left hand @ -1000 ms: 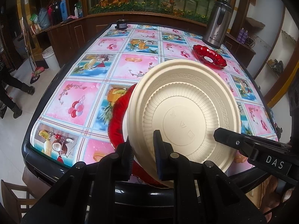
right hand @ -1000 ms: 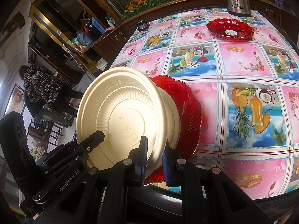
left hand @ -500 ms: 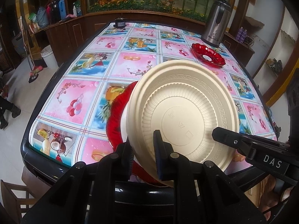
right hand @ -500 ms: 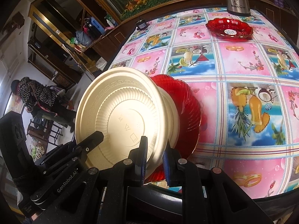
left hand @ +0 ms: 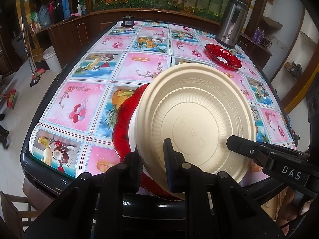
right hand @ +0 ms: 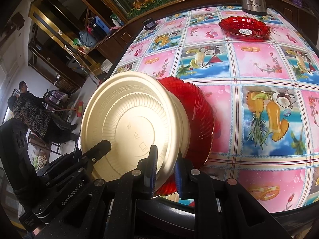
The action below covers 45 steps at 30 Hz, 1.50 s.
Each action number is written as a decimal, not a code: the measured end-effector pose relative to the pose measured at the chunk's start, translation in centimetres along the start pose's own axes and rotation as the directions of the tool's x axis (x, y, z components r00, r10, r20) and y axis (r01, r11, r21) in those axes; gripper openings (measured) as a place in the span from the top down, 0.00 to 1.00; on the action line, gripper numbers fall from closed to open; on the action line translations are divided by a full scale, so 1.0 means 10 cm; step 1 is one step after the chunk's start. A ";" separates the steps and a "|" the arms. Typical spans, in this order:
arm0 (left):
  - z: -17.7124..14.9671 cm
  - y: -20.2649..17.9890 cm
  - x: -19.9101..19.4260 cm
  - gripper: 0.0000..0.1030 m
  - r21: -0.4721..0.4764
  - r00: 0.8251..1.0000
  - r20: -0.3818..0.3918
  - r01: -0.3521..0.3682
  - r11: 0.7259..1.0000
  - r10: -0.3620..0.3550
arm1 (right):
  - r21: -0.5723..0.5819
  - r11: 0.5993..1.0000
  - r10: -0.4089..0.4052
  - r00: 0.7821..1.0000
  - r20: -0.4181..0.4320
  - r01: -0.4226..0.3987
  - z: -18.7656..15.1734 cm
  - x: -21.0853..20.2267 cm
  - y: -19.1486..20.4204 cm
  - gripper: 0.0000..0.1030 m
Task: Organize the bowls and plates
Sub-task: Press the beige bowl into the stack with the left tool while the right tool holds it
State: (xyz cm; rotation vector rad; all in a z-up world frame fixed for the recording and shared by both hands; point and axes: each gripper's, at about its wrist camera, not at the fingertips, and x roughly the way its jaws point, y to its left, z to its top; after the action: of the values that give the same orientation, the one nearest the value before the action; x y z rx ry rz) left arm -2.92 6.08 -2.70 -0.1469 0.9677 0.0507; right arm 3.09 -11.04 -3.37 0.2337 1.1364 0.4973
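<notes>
A stack of cream plates [left hand: 195, 119] is tipped up on edge over the table's near rim, its ribbed underside facing me. A red glass plate [left hand: 123, 123] leans against its far side. My left gripper [left hand: 153, 167] is shut on the stack's lower rim. My right gripper [right hand: 165, 169] is shut on the same cream stack [right hand: 129, 127] further round the rim, with the red plate [right hand: 199, 119] behind it. Whether the red plate is also inside either grip is hidden. A second red dish [right hand: 245, 27] sits flat at the far right of the table.
The table [left hand: 83, 99] has a fruit-pattern cloth and a dark rim. A steel kettle [left hand: 231, 25] stands by the far red dish [left hand: 223, 57], and a small dark jar [left hand: 128, 21] at the far edge. A person [right hand: 30, 107] is on the left floor, near a chair and a white bucket [left hand: 51, 59].
Both grippers and the plates have kept still. Only the person in the background has shifted.
</notes>
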 end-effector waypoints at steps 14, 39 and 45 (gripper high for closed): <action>0.00 0.02 0.07 0.83 -0.010 1.000 -0.025 0.007 1.000 -0.008 | 0.006 1.000 -0.005 1.000 -0.011 0.005 0.01 0.02 0.00 0.83; 0.01 0.04 0.14 0.83 -0.024 0.997 -0.064 0.033 0.999 -0.035 | 0.012 1.000 -0.007 1.000 -0.015 0.007 0.03 0.05 0.00 0.82; 0.04 0.03 0.10 0.83 -0.018 0.998 -0.052 0.038 0.999 -0.039 | 0.015 1.000 -0.005 1.000 -0.012 0.005 0.03 0.03 -0.01 0.82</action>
State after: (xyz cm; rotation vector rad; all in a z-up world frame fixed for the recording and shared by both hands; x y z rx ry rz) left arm -2.02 6.37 -3.35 -0.1833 1.0161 0.0194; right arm 3.52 -10.92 -3.53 0.2408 1.1527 0.4867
